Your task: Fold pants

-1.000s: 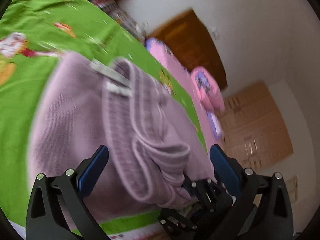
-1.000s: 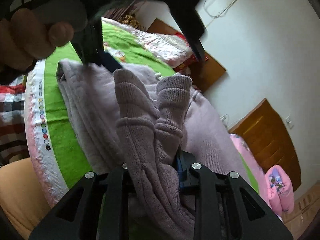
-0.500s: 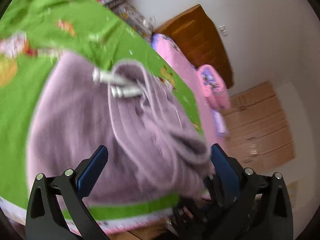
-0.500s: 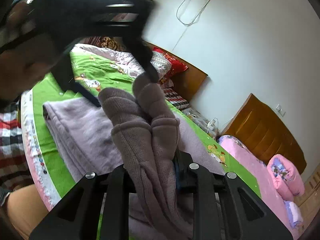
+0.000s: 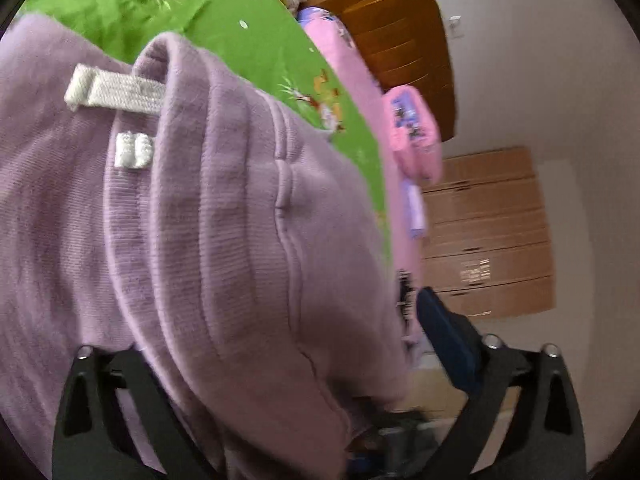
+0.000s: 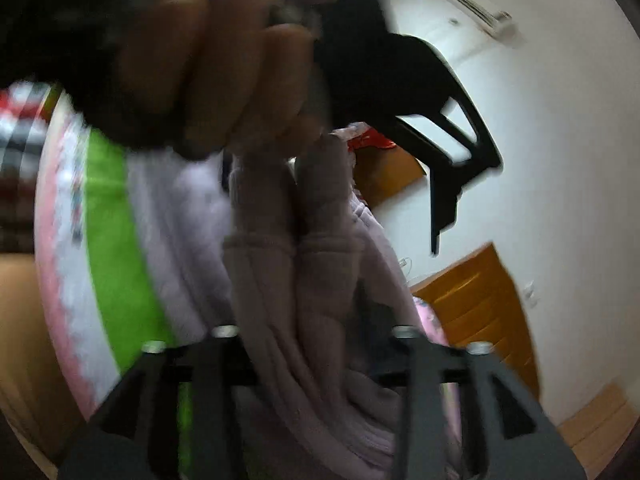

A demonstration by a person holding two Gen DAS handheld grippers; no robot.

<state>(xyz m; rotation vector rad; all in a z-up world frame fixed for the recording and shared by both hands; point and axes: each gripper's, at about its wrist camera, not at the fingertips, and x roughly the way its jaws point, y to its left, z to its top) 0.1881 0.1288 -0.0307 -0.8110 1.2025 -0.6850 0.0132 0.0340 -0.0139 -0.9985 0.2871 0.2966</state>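
Pants (image 5: pixel 224 240): lilac knit, lying folded on the green bed sheet (image 5: pixel 248 28), near the bed's edge; the ribbed waistband with its white drawstring ends (image 5: pixel 116 92) faces up in the left wrist view.
Cuffs (image 6: pixel 296 208): the two leg ends stand side by side, bunched, between the right gripper's fingers.
Right gripper (image 6: pixel 316 344): its fingers have just been opening — the cuffs sit in the gap, but the pads no longer look to press them. Released, as far as the blurred view shows.
Left gripper (image 5: pixel 280 360): fingers spread wide and have just been closing a little, with the thick fold of waistband between them. One blue pad (image 5: pixel 444 336) stands clear of the cloth; the other finger is hidden under the fabric. Not yet clamped.
Left hand (image 6: pixel 208 68): the person's hand on the left tool fills the top of the right wrist view, close above the cuffs.
Step, as I judge it: handing the fold over — right lets go, left moves in to take the stack.
Risk 1: neither gripper has a firm hold now, so the upright cuffs may flop back and undo the fold.
Risk 2: the left fingers may close on the top layer only, since the stack is thick, and peel it off when lifted.
Risk 3: the stack lies close to the bed's edge; a push could slide it off.
Risk 4: the two tools are close together and could knock.
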